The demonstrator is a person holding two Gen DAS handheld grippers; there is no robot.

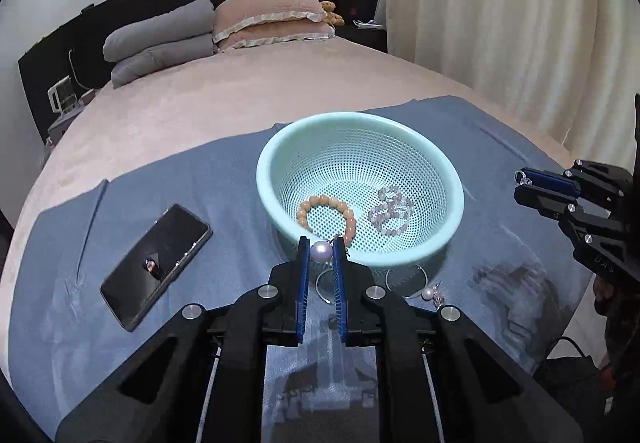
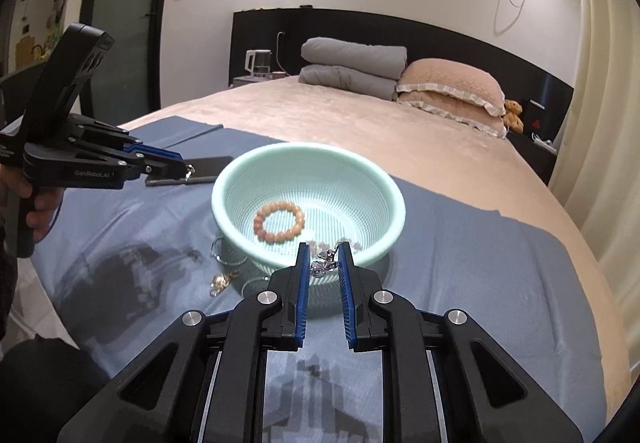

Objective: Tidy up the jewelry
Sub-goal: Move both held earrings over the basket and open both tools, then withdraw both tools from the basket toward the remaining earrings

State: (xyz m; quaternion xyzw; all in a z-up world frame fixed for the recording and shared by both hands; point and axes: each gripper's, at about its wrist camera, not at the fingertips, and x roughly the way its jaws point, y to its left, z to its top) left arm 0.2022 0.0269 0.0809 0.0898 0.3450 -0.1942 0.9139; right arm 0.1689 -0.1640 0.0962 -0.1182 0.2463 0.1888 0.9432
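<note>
A mint green perforated basket [image 1: 280, 147] stands on a blue cloth on the bed; it also shows in the right wrist view [image 2: 224, 183]. Inside lie an orange bead bracelet [image 1: 308, 205] and a pale pink bead bracelet [image 1: 390, 211]. My left gripper [image 1: 321, 249] is shut on a pearl earring [image 1: 321, 252], held just at the basket's near rim. My right gripper [image 2: 325, 257] is shut on a silver crystal earring [image 2: 322, 263] at the basket's near rim. Hoop and pearl earrings [image 1: 430, 293] lie on the cloth by the basket.
A black phone [image 1: 156, 265] lies on the blue cloth [image 1: 224, 179] left of the basket. Grey folded blankets [image 1: 160, 43] and pink pillows [image 1: 272, 19] are at the bed's head. A curtain [image 1: 500, 3] hangs on the right.
</note>
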